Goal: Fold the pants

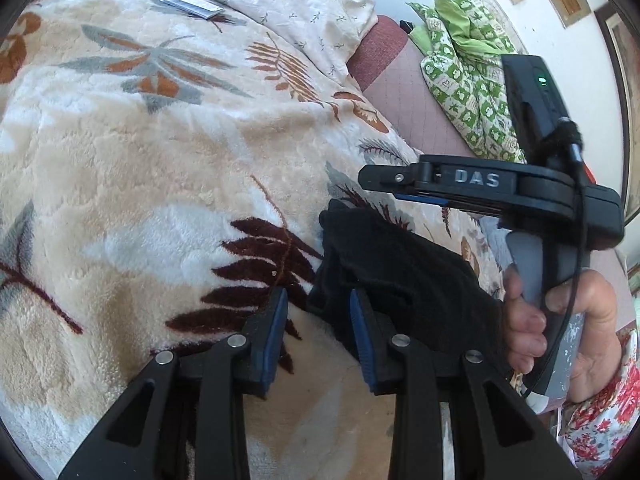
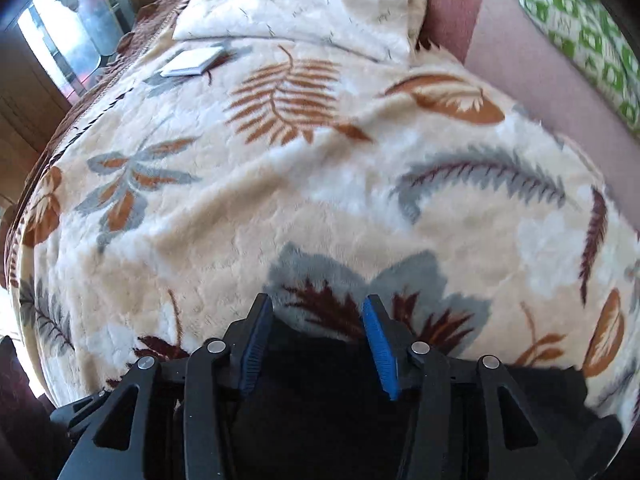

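The black pants (image 1: pixel 404 280) lie bunched on the leaf-patterned fleece blanket (image 1: pixel 140 184), right of centre in the left wrist view. My left gripper (image 1: pixel 318 300) is open, its blue pads straddling the pants' near left edge without pinching it. My right gripper (image 1: pixel 384 184) shows from the side just above the far end of the pants, held by a bare hand (image 1: pixel 560 320). In the right wrist view the right gripper (image 2: pixel 316 308) is open, and the pants (image 2: pixel 320 392) fill the dark area under and behind its fingers.
A cream pillow (image 1: pixel 288 4) and a small white packet (image 1: pixel 192 4) lie at the bed's far end. A green patterned cloth (image 1: pixel 468 80) sits on a maroon mattress (image 1: pixel 408 92) at the right. The blanket (image 2: pixel 280 200) spreads ahead of the right gripper.
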### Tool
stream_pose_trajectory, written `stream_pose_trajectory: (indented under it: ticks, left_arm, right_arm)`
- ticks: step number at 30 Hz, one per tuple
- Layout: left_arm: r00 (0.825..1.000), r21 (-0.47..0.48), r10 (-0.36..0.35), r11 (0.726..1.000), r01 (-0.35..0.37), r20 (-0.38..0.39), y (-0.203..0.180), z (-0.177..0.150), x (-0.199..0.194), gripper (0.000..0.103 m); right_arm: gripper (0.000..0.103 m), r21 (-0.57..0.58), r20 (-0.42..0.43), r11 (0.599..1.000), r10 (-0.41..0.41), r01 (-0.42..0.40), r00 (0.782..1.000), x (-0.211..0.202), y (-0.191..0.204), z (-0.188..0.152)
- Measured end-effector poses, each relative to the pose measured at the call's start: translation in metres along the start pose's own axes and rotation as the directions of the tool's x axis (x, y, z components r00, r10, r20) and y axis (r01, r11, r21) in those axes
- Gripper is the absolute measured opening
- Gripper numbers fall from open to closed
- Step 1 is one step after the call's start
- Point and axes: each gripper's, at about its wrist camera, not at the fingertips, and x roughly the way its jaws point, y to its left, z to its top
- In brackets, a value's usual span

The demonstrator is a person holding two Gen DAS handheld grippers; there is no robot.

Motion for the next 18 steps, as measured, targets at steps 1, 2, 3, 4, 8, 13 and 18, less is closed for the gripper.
stream_pose_trajectory:
  ticks: [1, 2, 3, 4, 8, 13, 18]
  left_arm:
    - [1.0, -0.009, 0.005, 1.0, -0.005, 0.007, 0.001, 0.001, -0.003, 0.031]
    - [0.999, -0.019, 0.022, 1.0, -0.021, 0.028, 0.003, 0.003, -0.008, 0.031]
    - [0.998, -0.027, 0.046, 0.999, -0.045, 0.05, 0.006, 0.005, -0.014, 0.032]
    - [0.993, -0.041, 0.08, 0.996, -0.077, 0.081, 0.009, 0.008, -0.021, 0.032]
    - [0.976, -0.133, 0.135, 0.985, -0.113, 0.172, 0.032, 0.019, -0.049, 0.036]
    - [0.968, -0.212, 0.148, 0.972, -0.104, 0.204, 0.053, 0.025, -0.063, 0.037]
    - [0.969, -0.205, 0.139, 0.974, -0.097, 0.203, 0.049, 0.027, -0.061, 0.04]
  right_arm:
    - [0.052, -0.013, 0.001, 1.0, 0.018, -0.018, 1.0, -0.004, 0.005, 0.0]
    - [0.053, -0.03, -0.003, 0.999, 0.039, -0.039, 0.999, -0.006, 0.011, -0.001]
    - [0.054, -0.051, -0.012, 0.997, 0.055, -0.056, 0.998, -0.006, 0.018, -0.002]
    - [0.058, -0.069, -0.018, 0.996, 0.06, -0.061, 0.998, -0.006, 0.024, -0.004]
    - [0.071, -0.17, -0.064, 0.985, -0.005, -0.006, 0.998, 0.014, 0.045, -0.009]
    - [0.042, -0.203, -0.086, 0.978, -0.075, 0.056, 0.993, 0.026, 0.054, -0.017]
    - [0.028, -0.122, -0.07, 0.992, -0.051, 0.042, 0.996, 0.01, 0.039, -0.007]
